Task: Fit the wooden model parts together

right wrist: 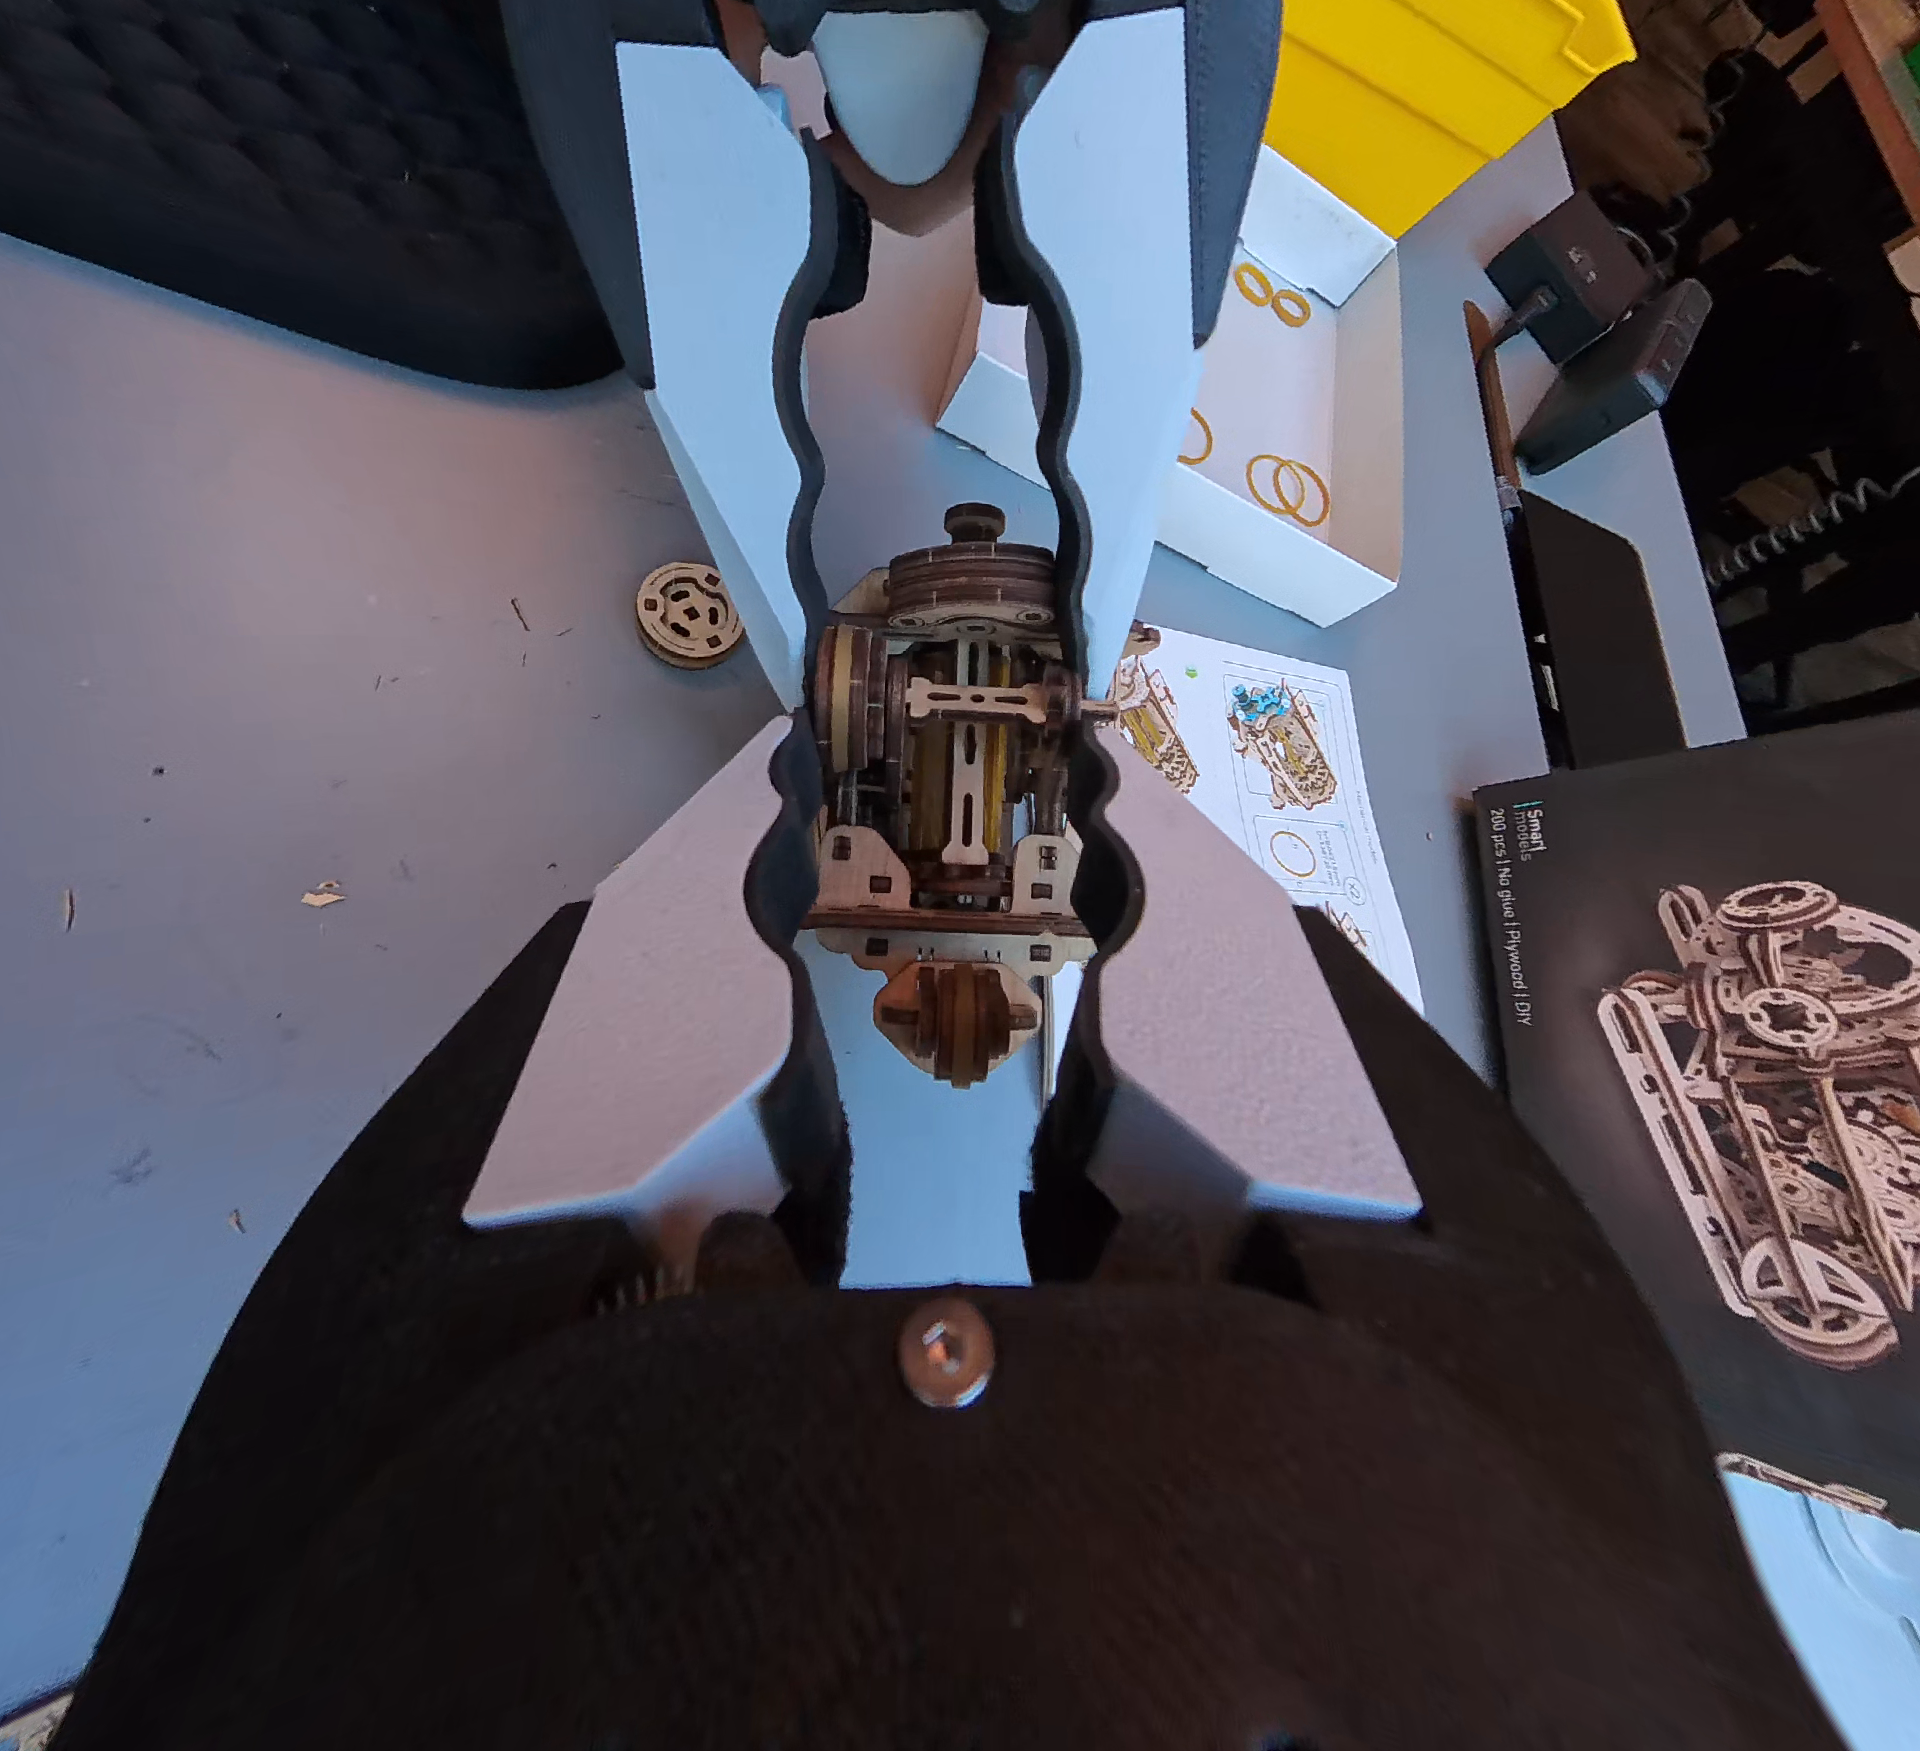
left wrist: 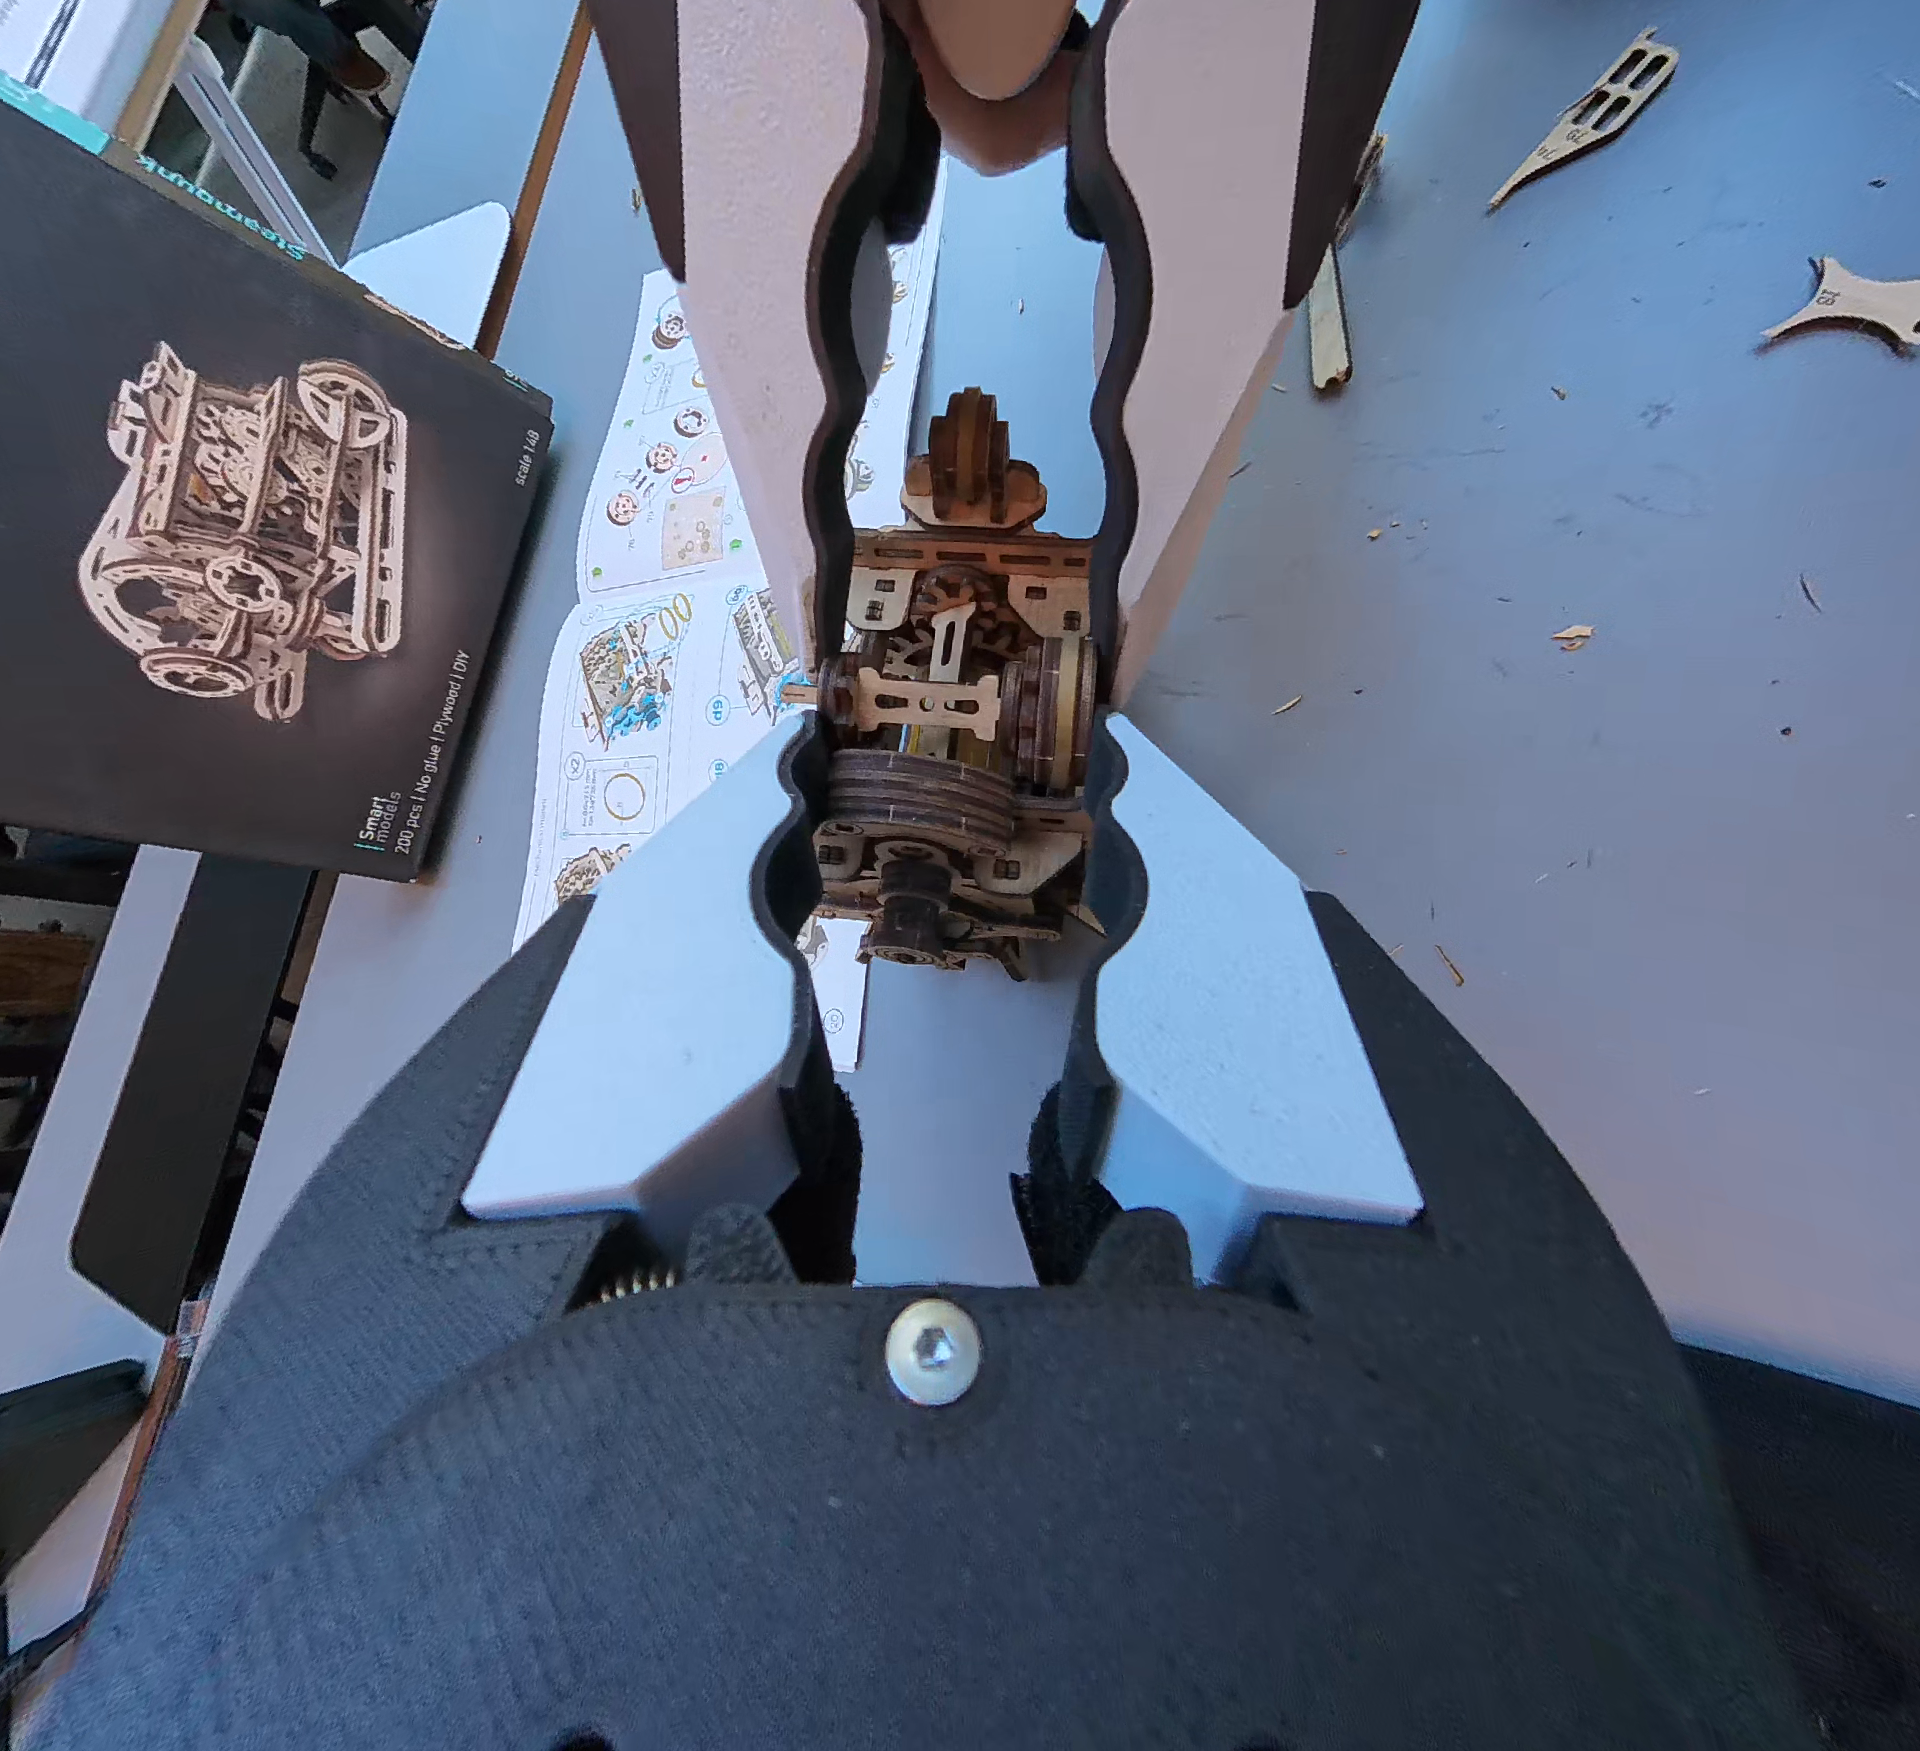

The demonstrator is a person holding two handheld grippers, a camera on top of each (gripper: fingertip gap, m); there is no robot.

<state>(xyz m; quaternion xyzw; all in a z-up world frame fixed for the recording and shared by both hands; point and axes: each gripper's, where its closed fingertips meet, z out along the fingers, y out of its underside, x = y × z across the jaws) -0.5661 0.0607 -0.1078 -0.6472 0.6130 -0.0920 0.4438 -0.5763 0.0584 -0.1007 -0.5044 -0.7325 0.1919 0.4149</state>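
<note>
At left of the left wrist view lies a black kit box (left wrist: pixel 260 506) with a picture of a model on its lid, tilted on the grey surface (left wrist: pixel 1558 766). Just right of it, an instruction sheet (left wrist: pixel 665 579) runs partly under the grippers. Frame centre: the wooden model (left wrist: pixel 956 714), a half-built block of gears and pulleys, is pinched from two opposite ends. The left gripper (left wrist: pixel 951 766) comes up from the bottom edge, clenched on the model's near end, wavy black pads touching both sides. The right gripper enters from the top edge and clamps the far end the same way; its tips nearly meet the left gripper's tips. Right side: loose wood offcuts, a slotted pointed piece (left wrist: pixel 1590 117) upper right and a star-shaped scrap (left wrist: pixel 1860 314) below it, plus chips scattered about.

Right wrist view, left to right: a black cushioned pad (right wrist: pixel 260 91) upper left, a round wooden disc (right wrist: pixel 689 612) lying flat near the far gripper's finger, then the right gripper (right wrist: pixel 945 766) at centre grasping the model, the left gripper opposite from the top. A white tray (right wrist: pixel 1320 454) holding yellow rubber bands (right wrist: pixel 1288 488) sits upper right, a yellow bin (right wrist: pixel 1455 8) behind it.
</note>
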